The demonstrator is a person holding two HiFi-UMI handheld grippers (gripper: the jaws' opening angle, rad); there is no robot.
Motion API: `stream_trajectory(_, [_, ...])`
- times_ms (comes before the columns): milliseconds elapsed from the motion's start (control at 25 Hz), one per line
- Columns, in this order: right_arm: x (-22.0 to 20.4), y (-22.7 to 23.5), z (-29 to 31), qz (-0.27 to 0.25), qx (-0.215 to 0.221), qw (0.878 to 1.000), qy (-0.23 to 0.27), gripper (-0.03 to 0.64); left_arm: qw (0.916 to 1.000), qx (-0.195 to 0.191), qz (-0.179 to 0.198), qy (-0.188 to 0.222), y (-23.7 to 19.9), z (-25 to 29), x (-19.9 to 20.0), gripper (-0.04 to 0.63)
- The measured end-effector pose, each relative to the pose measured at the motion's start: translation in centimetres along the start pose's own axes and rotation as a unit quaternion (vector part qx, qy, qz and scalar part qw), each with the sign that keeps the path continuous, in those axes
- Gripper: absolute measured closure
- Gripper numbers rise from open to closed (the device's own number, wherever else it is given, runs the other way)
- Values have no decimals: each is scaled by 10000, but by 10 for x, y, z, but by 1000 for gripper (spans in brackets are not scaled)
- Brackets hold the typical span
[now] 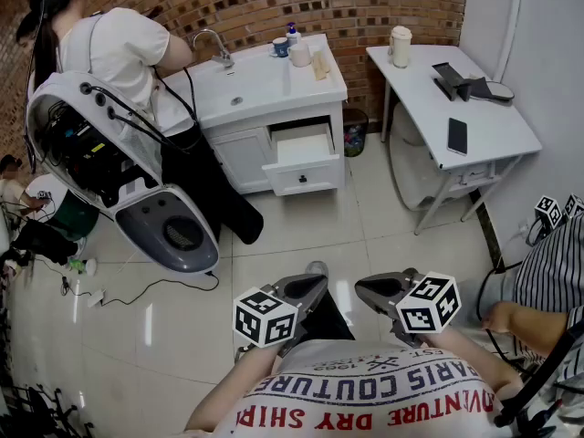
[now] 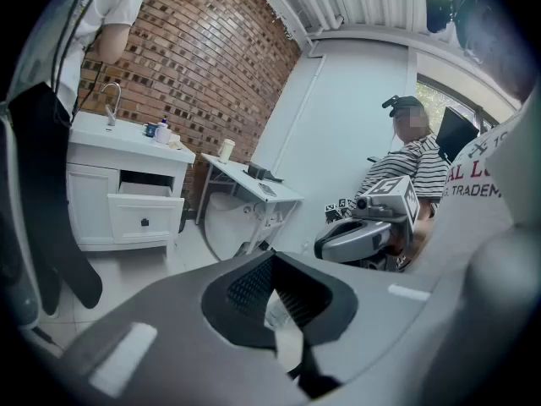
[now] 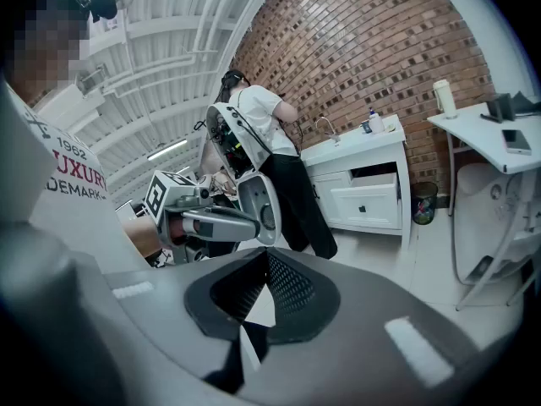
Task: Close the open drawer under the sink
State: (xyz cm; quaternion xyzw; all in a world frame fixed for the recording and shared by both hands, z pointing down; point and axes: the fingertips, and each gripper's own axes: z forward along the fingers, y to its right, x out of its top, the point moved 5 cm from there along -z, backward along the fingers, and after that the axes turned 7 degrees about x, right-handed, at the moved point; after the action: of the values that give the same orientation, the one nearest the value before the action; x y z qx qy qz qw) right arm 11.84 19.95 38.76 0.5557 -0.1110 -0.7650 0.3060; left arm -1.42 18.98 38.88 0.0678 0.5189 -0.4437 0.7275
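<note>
- The drawer (image 1: 304,177) stands pulled out of the white cabinet under the sink (image 1: 239,85), with its front panel facing the person who holds the grippers.
- The left gripper (image 1: 306,290) and right gripper (image 1: 383,290) are both held close to the body, well apart from the drawer across bare floor.
- Each gripper's fingers are pressed together at the tips with nothing between them.
- The drawer lies straight ahead and far off. In the head view it lines up with the left gripper, so that one looks slightly nearer.
- Neither gripper aims at the drawer: it sits far left in the left gripper view and right of centre in the right gripper view.
- The front's long axis runs side to side, and its travel runs away toward the brick wall, so the push likely goes forward after a walk-up.
- Another person (image 1: 119,53) stands at the sink's left end, beside the path.
</note>
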Motion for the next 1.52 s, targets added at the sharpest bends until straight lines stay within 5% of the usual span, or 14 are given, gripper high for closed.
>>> stream_trajectory(400, [41,102,51,156,-225,9995,-168,609,9994,-61,-235,-237,-100,67,36,612])
stream_trajectory(800, [78,257,135,389,-717,9952,-536,609,9976,-132,-401,-549,-232,137,95,612])
stream_trajectory(1160, [77,388,205,660,-1388,9859,-662,609,9949,-175,-670,-727,-306,172,95,612])
stream_trajectory(1520, [80,463,255,1191,-1764,9754,-580,611,9912,-360,-802,-986,-353,200,97,612])
